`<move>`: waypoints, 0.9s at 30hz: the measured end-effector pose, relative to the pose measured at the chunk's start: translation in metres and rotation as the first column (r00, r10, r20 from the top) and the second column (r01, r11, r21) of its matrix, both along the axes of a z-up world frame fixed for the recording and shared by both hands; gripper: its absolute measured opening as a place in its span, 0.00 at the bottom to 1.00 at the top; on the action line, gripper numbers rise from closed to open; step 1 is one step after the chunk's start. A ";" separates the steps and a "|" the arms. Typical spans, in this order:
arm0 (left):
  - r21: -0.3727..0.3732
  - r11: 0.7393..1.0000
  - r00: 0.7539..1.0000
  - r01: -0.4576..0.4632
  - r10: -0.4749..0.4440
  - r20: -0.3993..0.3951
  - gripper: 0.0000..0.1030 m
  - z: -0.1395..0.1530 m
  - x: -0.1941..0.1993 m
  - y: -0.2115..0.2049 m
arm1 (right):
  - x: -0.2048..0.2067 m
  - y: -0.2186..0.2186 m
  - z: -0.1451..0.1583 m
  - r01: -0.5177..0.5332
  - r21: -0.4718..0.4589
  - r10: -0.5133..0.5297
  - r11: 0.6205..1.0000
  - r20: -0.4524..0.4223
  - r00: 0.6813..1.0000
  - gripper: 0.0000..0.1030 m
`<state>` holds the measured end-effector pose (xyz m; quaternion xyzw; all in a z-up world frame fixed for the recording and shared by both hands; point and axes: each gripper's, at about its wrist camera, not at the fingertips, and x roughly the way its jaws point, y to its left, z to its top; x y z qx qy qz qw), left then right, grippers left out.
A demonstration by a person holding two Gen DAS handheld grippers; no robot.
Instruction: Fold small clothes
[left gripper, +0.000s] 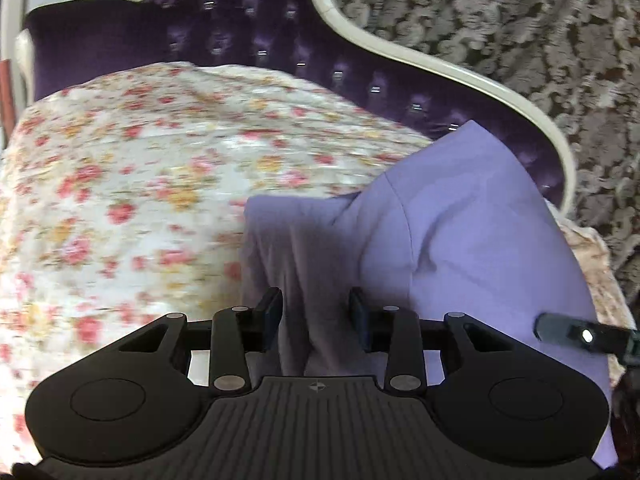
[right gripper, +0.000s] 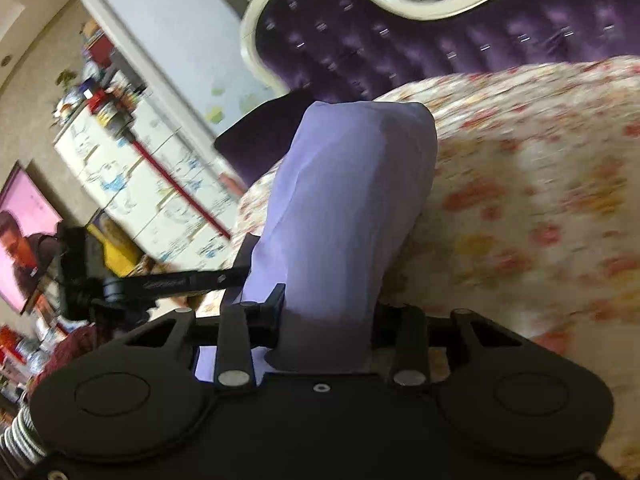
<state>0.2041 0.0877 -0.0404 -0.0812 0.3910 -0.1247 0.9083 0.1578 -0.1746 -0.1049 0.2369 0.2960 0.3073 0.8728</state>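
Note:
A small lilac garment (left gripper: 460, 240) hangs stretched above a floral bedspread (left gripper: 140, 184). My left gripper (left gripper: 316, 312) is shut on a bunched edge of it that runs down between the fingers. My right gripper (right gripper: 328, 312) is shut on another part of the same lilac garment (right gripper: 348, 200), which stands up in front of the camera and hides the right finger. The tip of the right gripper (left gripper: 576, 332) shows at the right edge of the left wrist view. The left gripper's body (right gripper: 168, 280) shows at the left of the right wrist view.
A purple tufted headboard (left gripper: 248, 20) with a cream frame curves behind the bed. A patterned brown curtain (left gripper: 520, 32) hangs beyond it. In the right wrist view a white chest of drawers (right gripper: 160, 184), a lit screen (right gripper: 24, 240) and cluttered shelves stand at the left.

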 end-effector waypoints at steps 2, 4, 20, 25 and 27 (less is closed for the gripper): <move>0.019 1.000 1.000 0.003 -0.004 0.018 0.43 -0.002 -0.003 -0.017 | 0.002 -0.016 -0.005 0.049 -0.014 -0.050 0.999 -0.025 0.998 0.50; 0.067 0.998 0.999 -0.012 0.010 0.031 0.59 -0.008 -0.006 -0.030 | 0.007 -0.020 -0.016 0.105 -0.071 -0.109 0.992 -0.055 0.992 0.62; 0.304 0.932 0.979 -0.196 0.165 0.123 0.76 0.036 -0.056 -0.059 | -0.057 0.010 0.033 0.356 -0.295 -0.257 0.886 0.327 0.909 0.99; 0.268 0.940 0.973 -0.210 0.176 0.148 0.76 0.052 -0.082 -0.067 | -0.071 0.014 0.039 0.376 -0.283 -0.287 0.882 0.311 0.906 0.99; 0.253 0.943 0.970 -0.216 0.177 0.168 0.76 0.057 -0.095 -0.069 | -0.079 0.014 0.040 0.382 -0.277 -0.296 0.882 0.305 0.905 0.99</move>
